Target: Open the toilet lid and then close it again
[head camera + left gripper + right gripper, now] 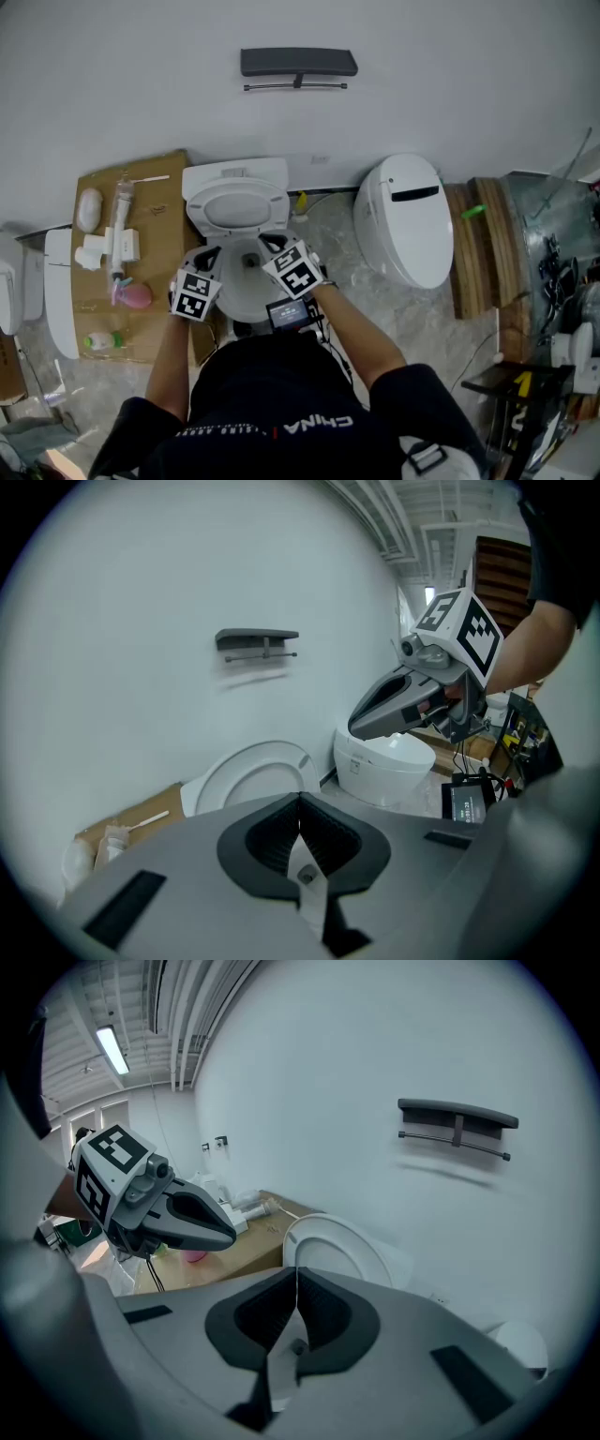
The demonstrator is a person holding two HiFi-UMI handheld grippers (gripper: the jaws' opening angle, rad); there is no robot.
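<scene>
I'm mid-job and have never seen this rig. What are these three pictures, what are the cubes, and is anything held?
There is no robot arm. A person holds a two-jaw gripper in each hand, and the marker cubes are part of those grippers. One picture looks down from the person's head. The other two come from cameras on the left gripper and the right gripper, each looking along its own jaws. Both grippers are shut and hold nothing. In front stands a white ceramic toilet with its white oval lid raised. In the head view a second white toilet, its lid closed, stands to the right. A brown cardboard sheet with small parts lies on the left.
</scene>
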